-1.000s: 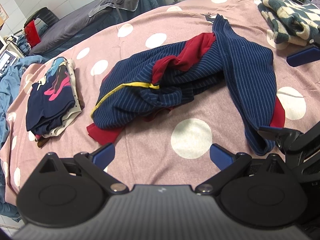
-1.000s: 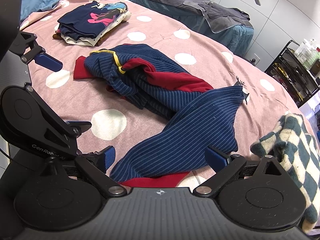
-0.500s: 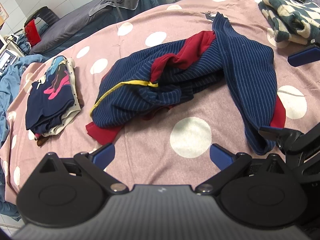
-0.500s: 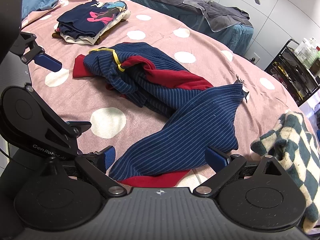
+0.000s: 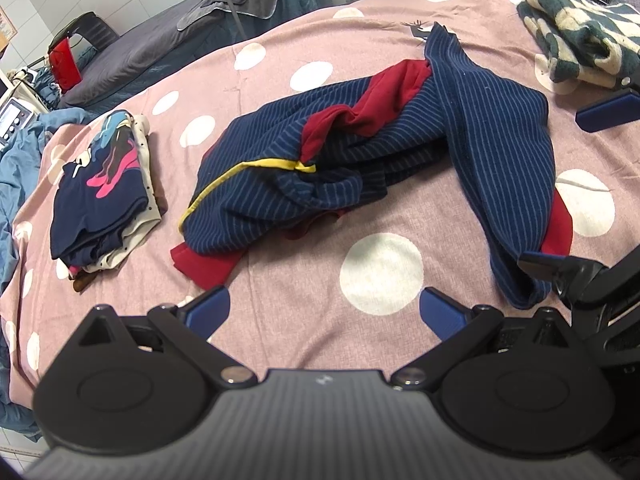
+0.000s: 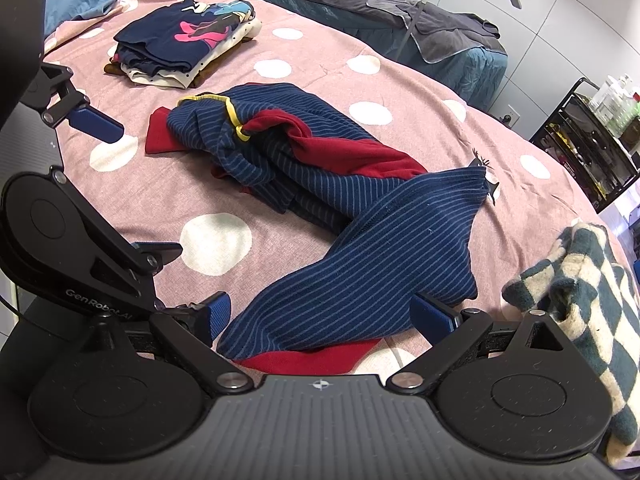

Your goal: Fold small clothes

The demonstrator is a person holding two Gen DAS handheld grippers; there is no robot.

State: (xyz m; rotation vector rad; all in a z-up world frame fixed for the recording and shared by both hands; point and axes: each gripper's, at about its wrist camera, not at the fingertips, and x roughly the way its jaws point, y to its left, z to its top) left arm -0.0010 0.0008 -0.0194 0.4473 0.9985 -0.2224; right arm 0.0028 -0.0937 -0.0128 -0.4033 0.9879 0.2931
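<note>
Navy striped garment (image 6: 352, 280) crumpled — between right jaws.

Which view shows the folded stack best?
Right wrist: the folded stack lies square to the lens, its printed navy top and several layer edges visible. Left wrist shows the same stack at the frame's left, narrower and more distorted.

A bed covered by a pink sheet with white dots (image 5: 304, 320) (image 6: 420, 92) is being used as the work surface. A crumpled navy striped garment with red lining (image 5: 360, 160) (image 6: 320, 208) is being carried at its middle. A stack of folded clothes (image 5: 100, 200) (image 6: 184, 48) is lying at the left edge, and a green and cream checked cloth (image 5: 580, 52) (image 6: 580, 300) is lying at the far right.
</note>
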